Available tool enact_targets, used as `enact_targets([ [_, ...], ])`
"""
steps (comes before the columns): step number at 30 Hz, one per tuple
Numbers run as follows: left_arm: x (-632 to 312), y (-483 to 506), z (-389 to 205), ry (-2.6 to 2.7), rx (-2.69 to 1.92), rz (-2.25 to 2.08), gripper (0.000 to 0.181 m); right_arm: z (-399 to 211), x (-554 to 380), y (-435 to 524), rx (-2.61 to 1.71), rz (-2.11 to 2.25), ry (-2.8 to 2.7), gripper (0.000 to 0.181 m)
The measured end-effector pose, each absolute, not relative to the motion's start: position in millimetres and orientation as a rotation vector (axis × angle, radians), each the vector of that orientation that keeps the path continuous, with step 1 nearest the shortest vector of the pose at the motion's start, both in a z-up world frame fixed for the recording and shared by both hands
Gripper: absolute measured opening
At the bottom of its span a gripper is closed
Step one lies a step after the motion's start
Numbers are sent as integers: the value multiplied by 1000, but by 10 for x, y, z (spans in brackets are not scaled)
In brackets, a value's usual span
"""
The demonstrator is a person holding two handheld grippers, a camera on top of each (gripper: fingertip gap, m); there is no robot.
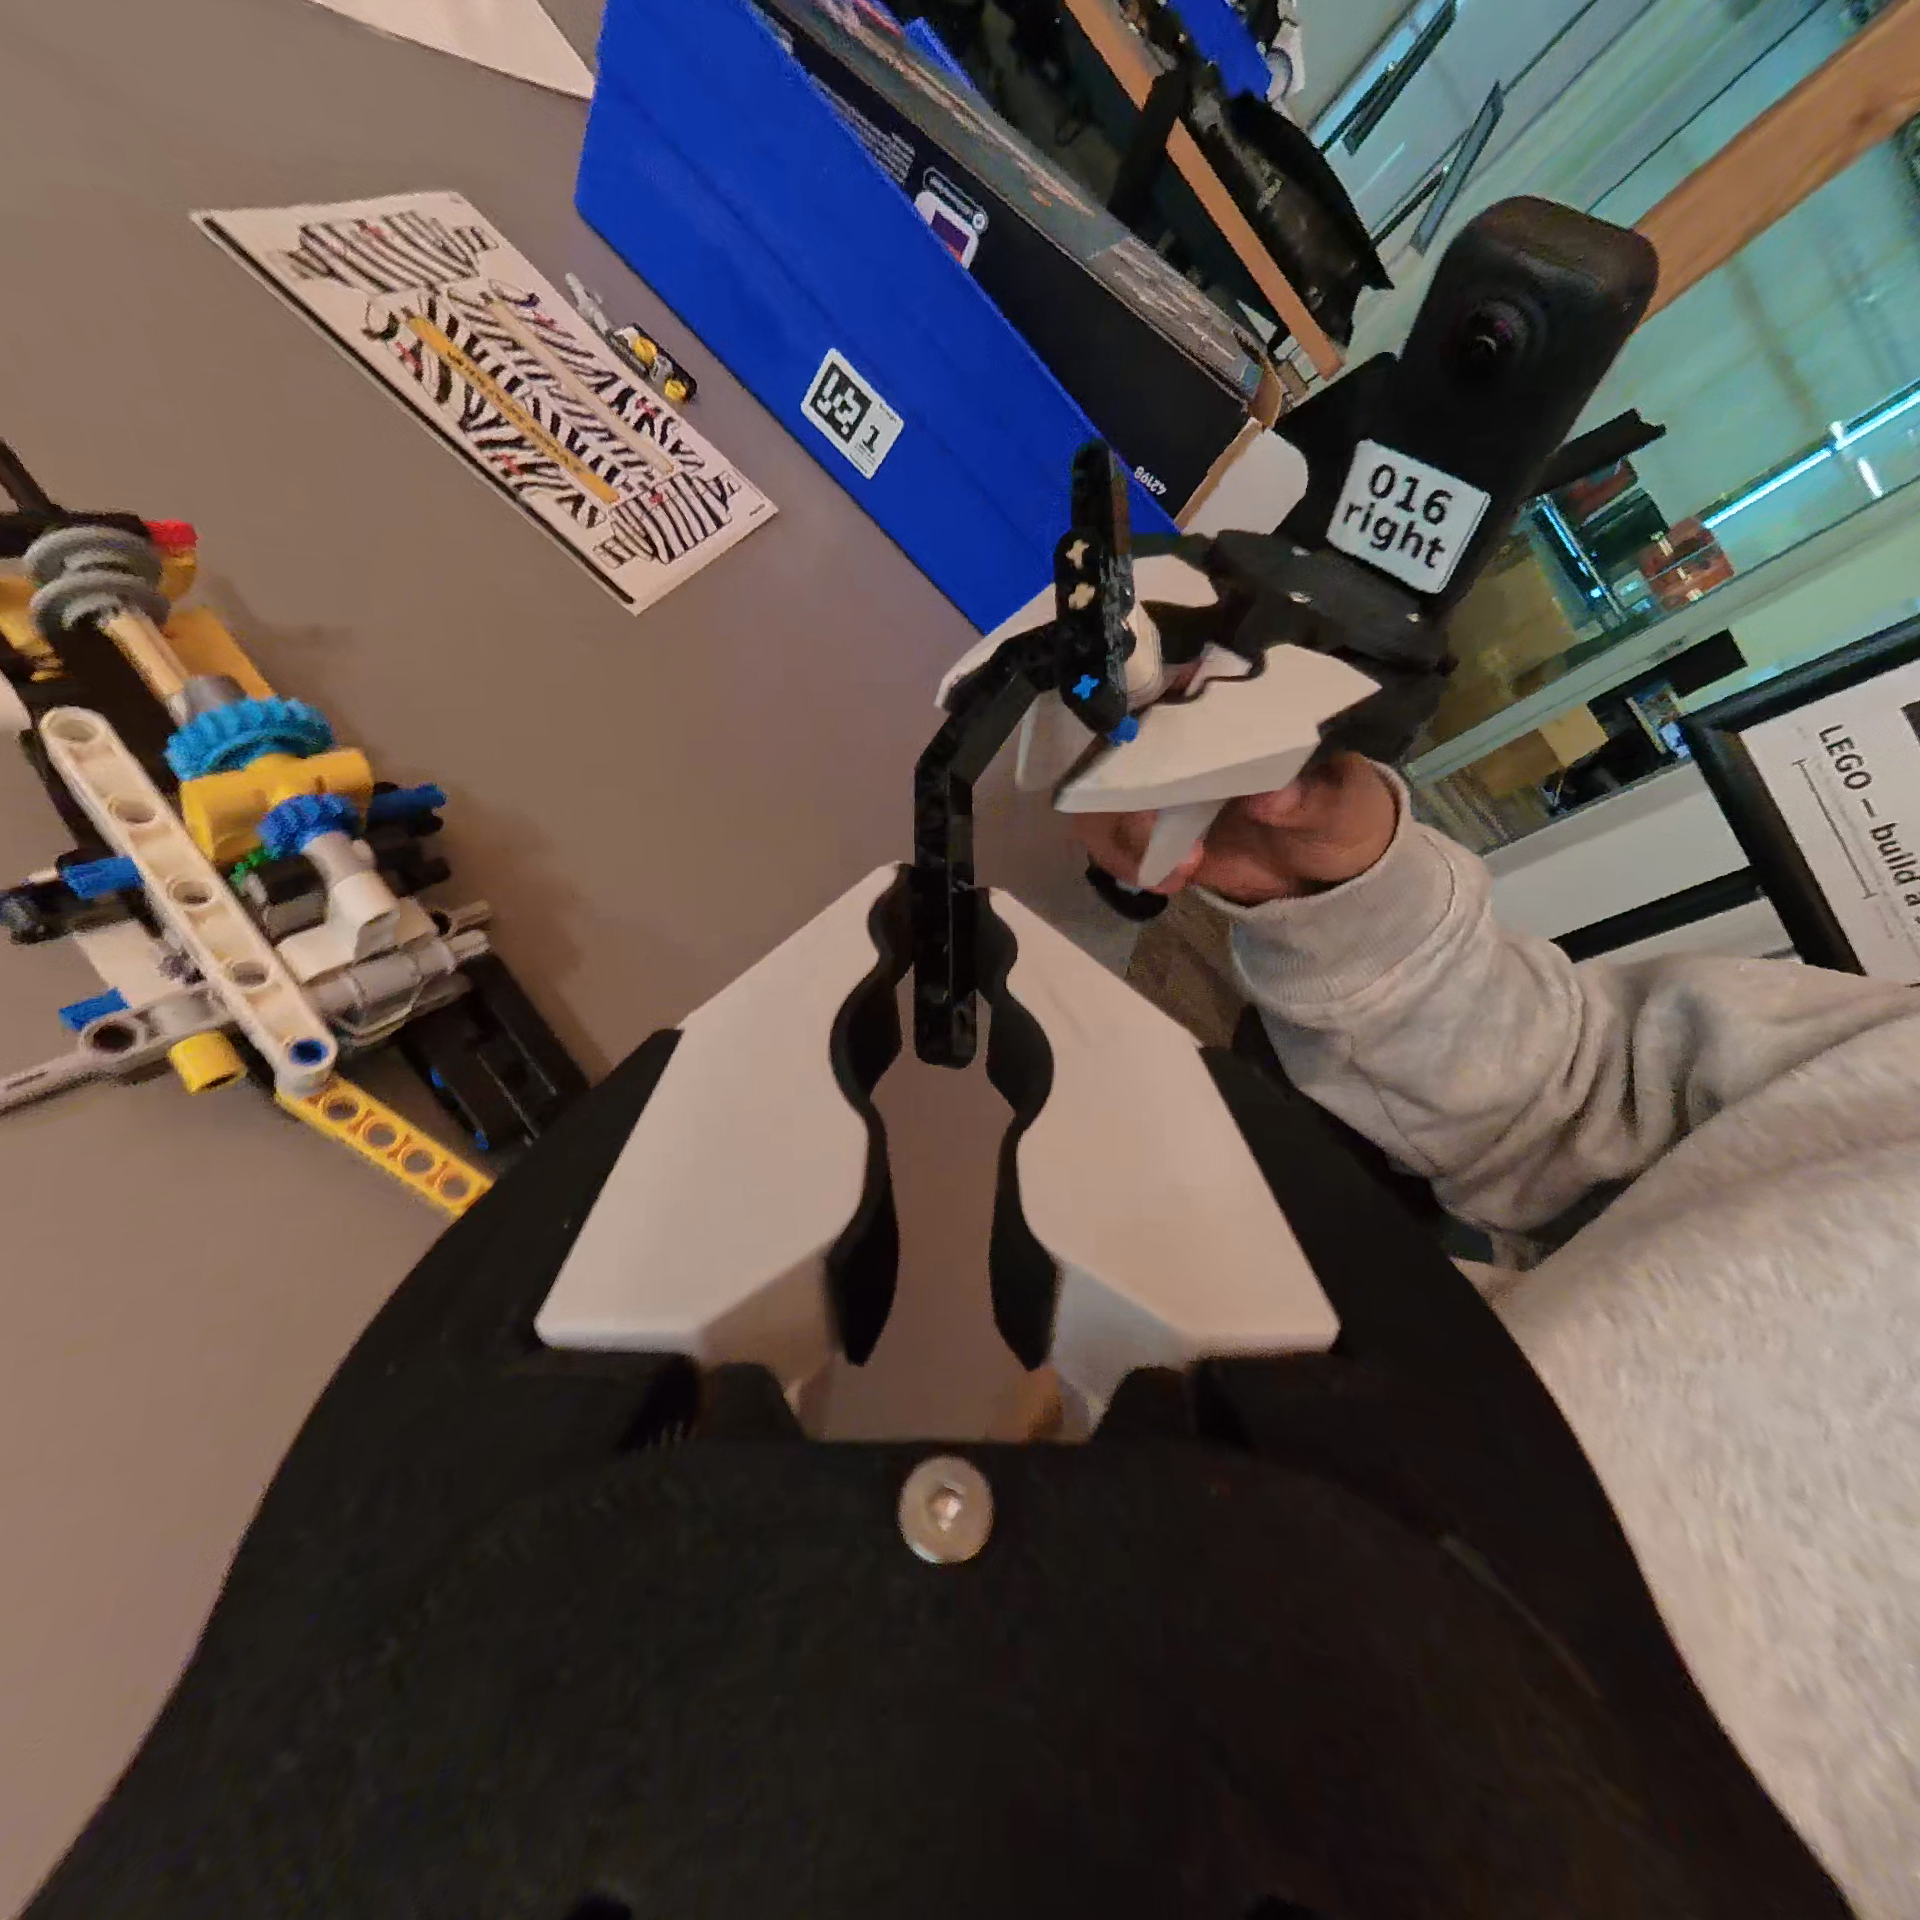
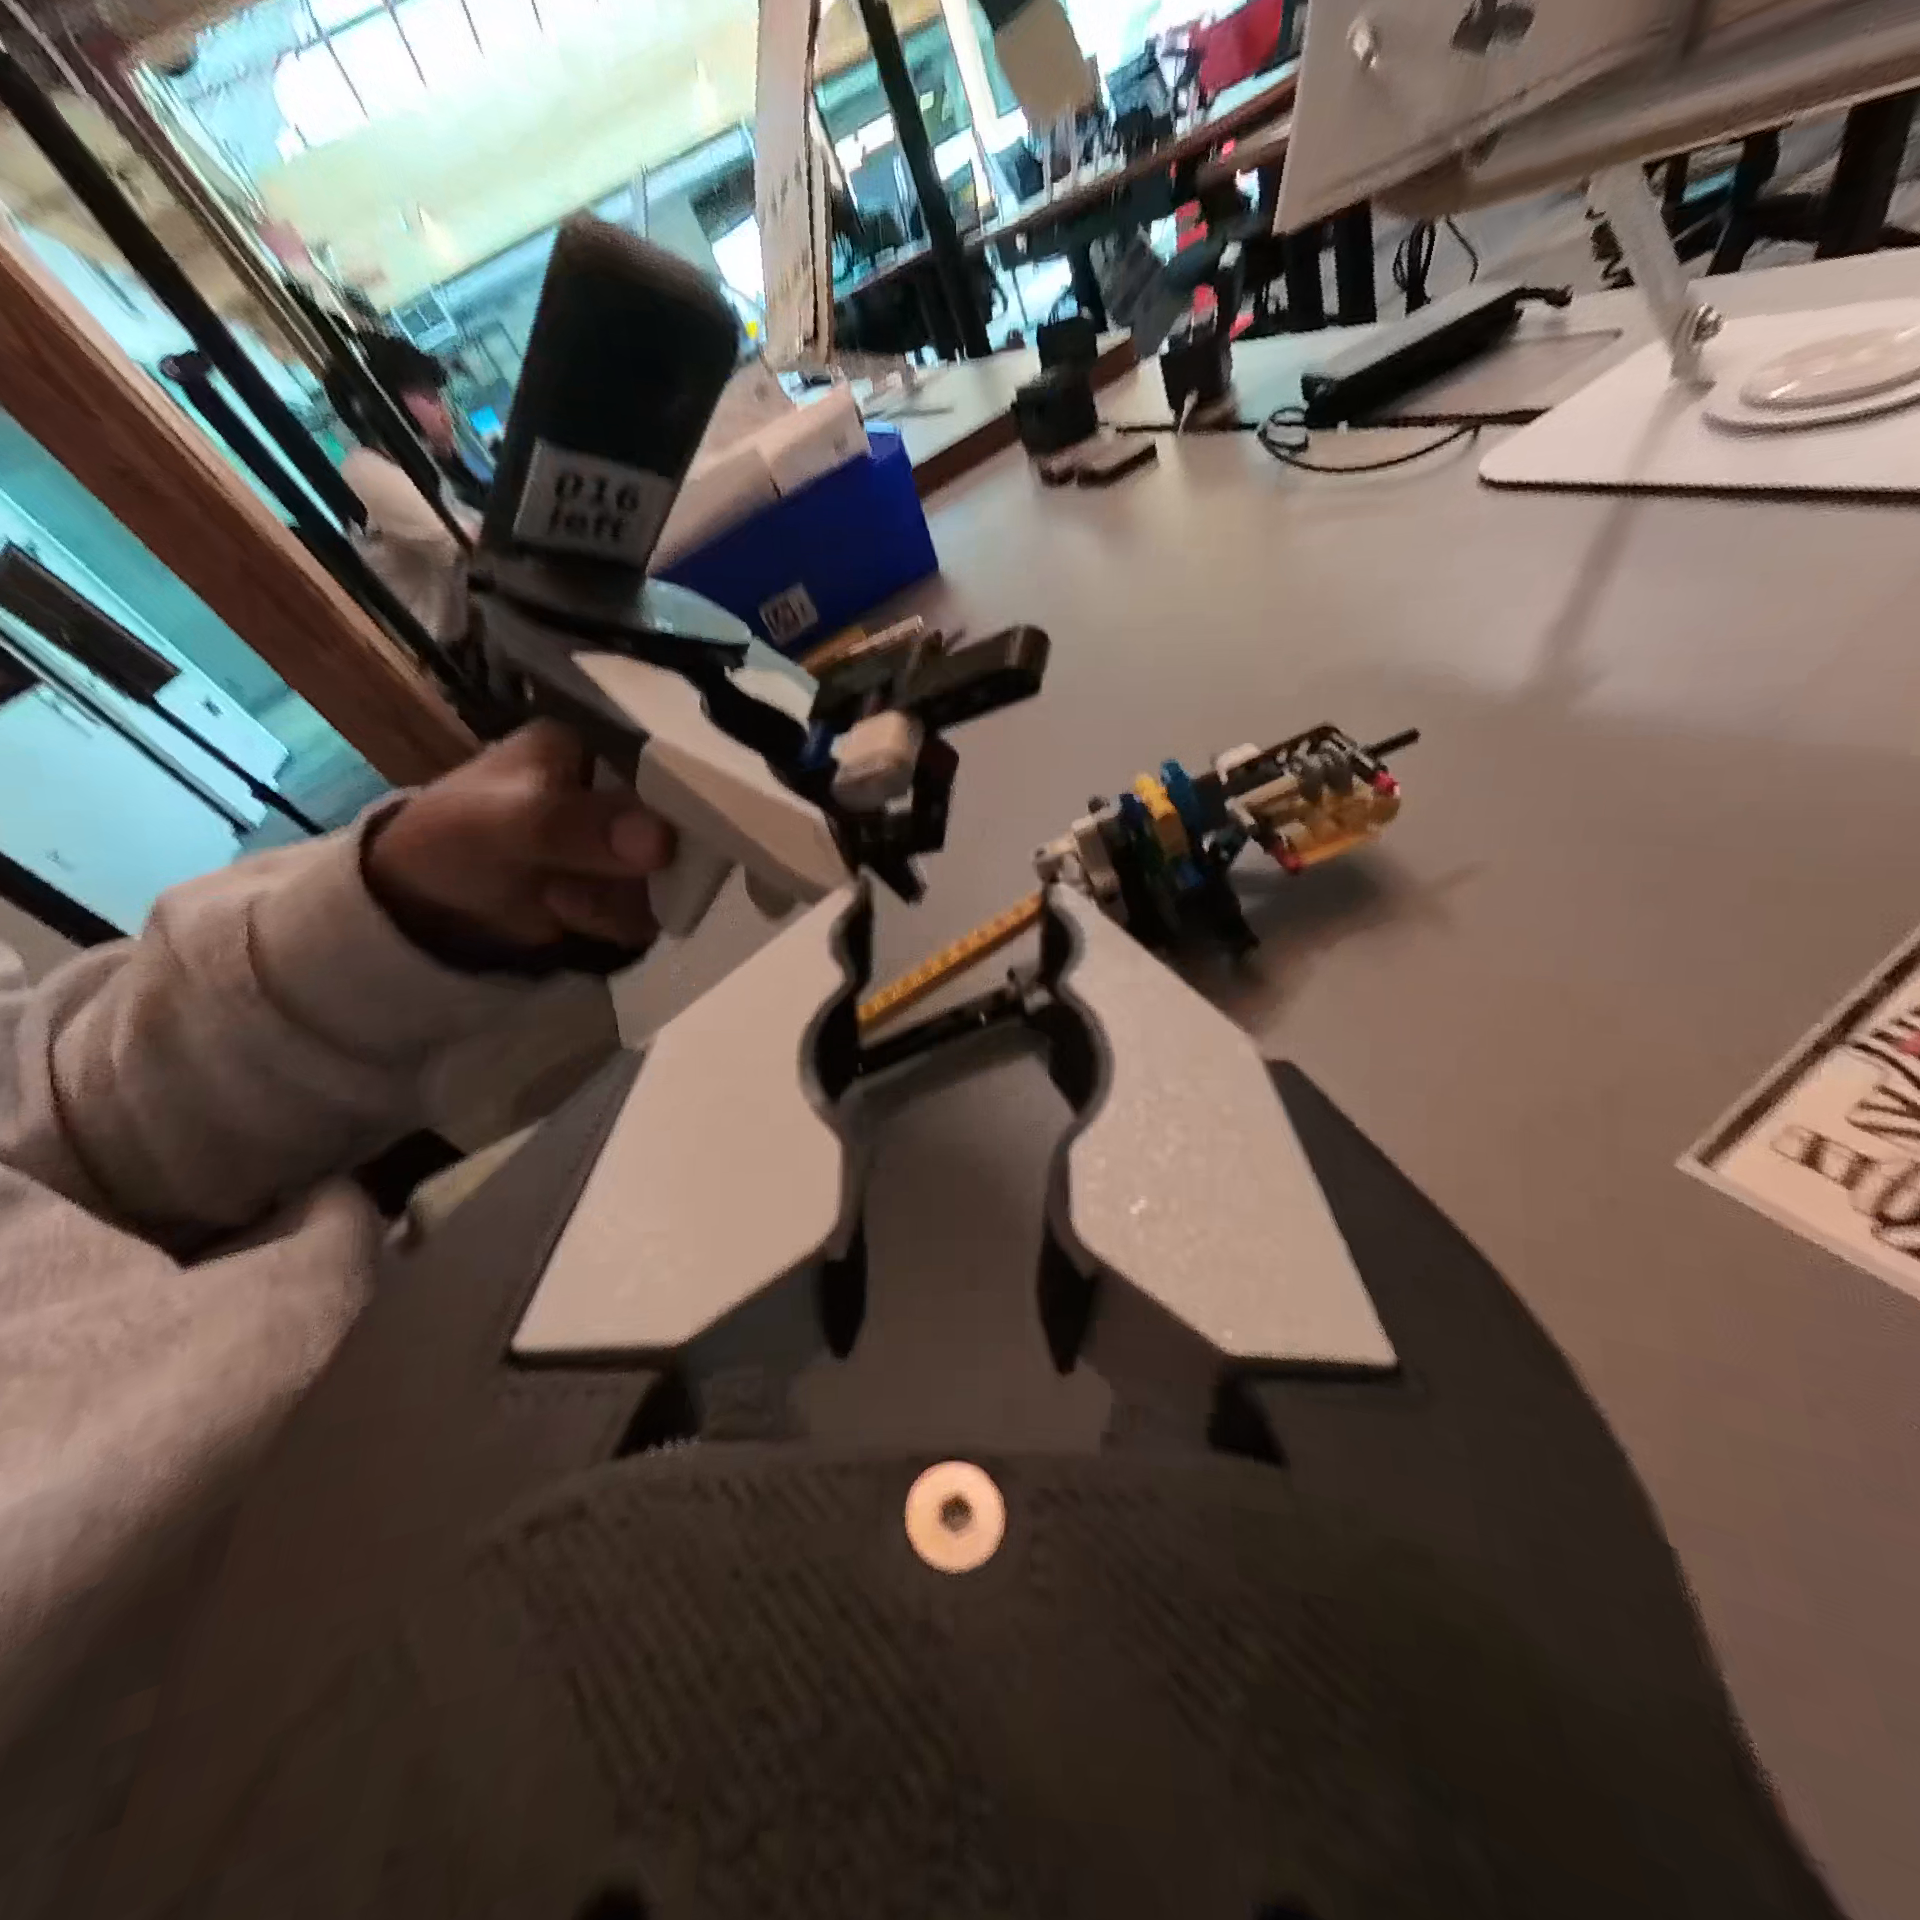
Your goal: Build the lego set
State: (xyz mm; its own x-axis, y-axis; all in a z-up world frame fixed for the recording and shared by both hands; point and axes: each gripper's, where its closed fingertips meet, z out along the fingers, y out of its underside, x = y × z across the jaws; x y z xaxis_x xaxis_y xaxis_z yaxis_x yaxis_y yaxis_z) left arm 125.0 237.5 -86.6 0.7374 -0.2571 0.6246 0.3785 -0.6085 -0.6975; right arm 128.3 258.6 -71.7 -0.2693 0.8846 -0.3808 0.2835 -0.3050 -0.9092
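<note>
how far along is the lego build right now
Done: a partly built chassis with gears and beams lies on the table. In hand: the left gripper clamps a black angled beam assembly, lifted off the table; the right gripper is open beside it. Left: joining it to the chassis; the sticker sheet looks unused.

Grey table (image 1: 644,748) bears lego model (image 1: 208,883), sticker sheet (image 1: 488,384), blue bin (image 1: 831,343).
</note>
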Motion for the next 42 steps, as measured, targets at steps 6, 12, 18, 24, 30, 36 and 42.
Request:
enact_targets([
  [6, 1136, 2285, -1069, -65, -2194, -808, 7, -476, 1558, 2901, -1128, 1073, -1751, 38],
  [12, 1282, 2322, -1172, 8, -2287, -812, 7, -723, 1519, 2856, -660, 462, -2323, 36],
  [18, 1381, 2351, -1204, 30, -2302, -850, 8, -900, 1432, 2800, -457, 333, -2461, 14],
  [24, 1204, 2365, -1288, -22, -2318, -698, 44, -990, 1437, 2919, -457, 259, -2469, 7],
  [30, 607, 2397, -1454, -171, -2365, -181, 101, -1064, 1496, 3245, -456, 208, -2545, 6],
  [36, 431, 2569, -1732, -151, -2488, -70, 88, -1244, 1305, 3496, -416, 115, -2681, 6],
  [42, 384, 2578, -1700, -95, -2478, -322, 54, -1398, 1202, 3450, -343, 167, -2813, 7],
])
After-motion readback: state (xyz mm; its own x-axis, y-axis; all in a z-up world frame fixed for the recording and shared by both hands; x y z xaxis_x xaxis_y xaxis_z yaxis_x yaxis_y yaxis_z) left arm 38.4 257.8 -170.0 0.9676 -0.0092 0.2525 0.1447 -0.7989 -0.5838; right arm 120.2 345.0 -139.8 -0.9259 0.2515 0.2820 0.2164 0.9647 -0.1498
